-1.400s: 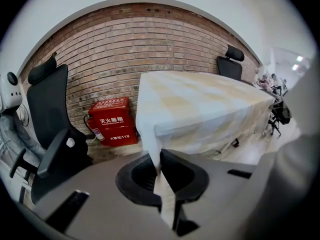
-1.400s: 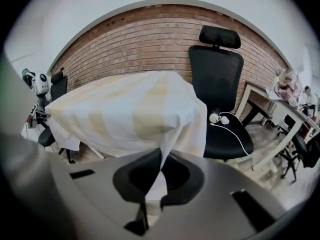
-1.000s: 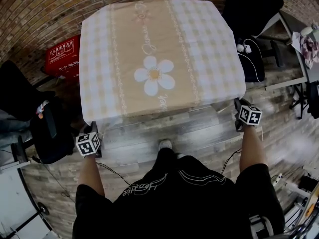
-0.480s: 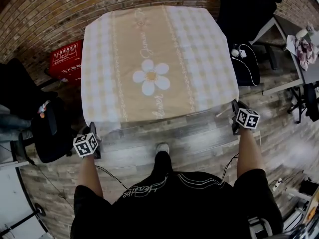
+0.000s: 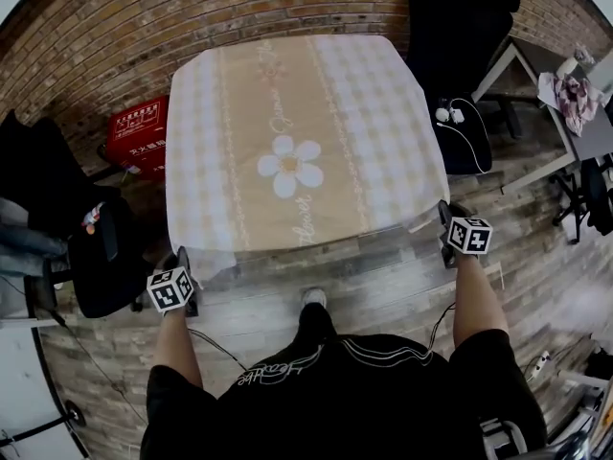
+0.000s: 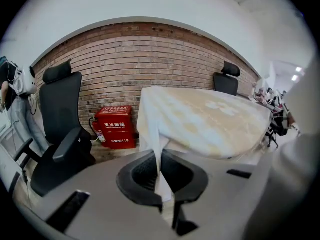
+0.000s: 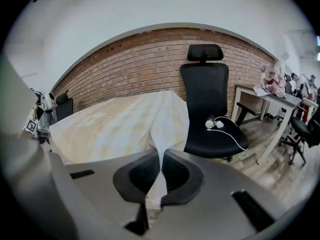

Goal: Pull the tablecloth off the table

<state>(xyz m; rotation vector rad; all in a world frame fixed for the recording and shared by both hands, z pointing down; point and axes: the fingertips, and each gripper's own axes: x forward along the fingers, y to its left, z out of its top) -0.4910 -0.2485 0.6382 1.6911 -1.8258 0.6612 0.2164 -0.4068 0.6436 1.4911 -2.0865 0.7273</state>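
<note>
clamping tablecloth [image 5: 297, 151] corners: left hand-held gripper [image 6: 160, 156], right hand-held gripper [image 7: 162, 154]; table hidden beneath.

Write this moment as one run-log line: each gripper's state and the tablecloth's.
left gripper: shut on tablecloth corner | right gripper: shut on other near corner | tablecloth: spread flat, not yet off

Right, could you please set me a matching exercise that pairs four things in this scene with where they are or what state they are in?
Things:
1. left claw
2. red box
3. white cable
4. flower print

Places or states:
A. on the black chair
B. shut on a corner of the tablecloth
C. on the floor by the brick wall
D. in the middle of the tablecloth

Pairs: 1-B; 2-C; 3-A; 4-D
</note>
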